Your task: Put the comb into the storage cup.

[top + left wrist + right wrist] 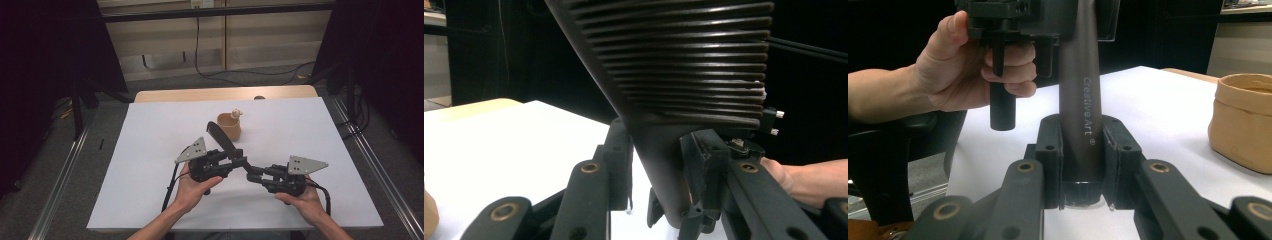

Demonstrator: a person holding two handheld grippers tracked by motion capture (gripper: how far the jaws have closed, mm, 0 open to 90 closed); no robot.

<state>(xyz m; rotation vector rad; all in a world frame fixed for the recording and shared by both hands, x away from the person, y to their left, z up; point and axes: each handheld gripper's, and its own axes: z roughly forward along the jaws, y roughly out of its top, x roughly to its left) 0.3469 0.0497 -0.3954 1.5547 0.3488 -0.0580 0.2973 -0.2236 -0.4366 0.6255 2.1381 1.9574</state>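
The right gripper (pixel 1080 165) is closed tight on the round tail end of a dark brown paddle (pixel 222 140). Both its black jaws press flat on the handle (pixel 1080 100), which has "Creative Art" written on it.

The left gripper (pixel 659 165) sits farther up the same paddle, at the neck where the handle starts to get wide. Its jaws are close in on both sides. One jaw touches the neck. By the other jaw a thin strip of white shows lower down, so I cannot tell if this gripper is really squeezing yet.

From above, the paddle is a long line. It starts at the right gripper (pixel 252 172), goes through the left gripper (pixel 235 159), then points up and away from the person. Its wide end with the ridges (pixel 684 60) is the far end. The paddle is up in the air, not on the white table top (pixel 150 150).

Just past that wide end stands a tan cup (pixel 230 127) with a little figure (pixel 236 113) on its rim. The wide end is near the cup, and seems to hang a bit above it. I think the paddle goes to the cup next, and the left gripper is the nearer one. The move would be forward along the paddle's own line, and the paddle could bump the cup over.
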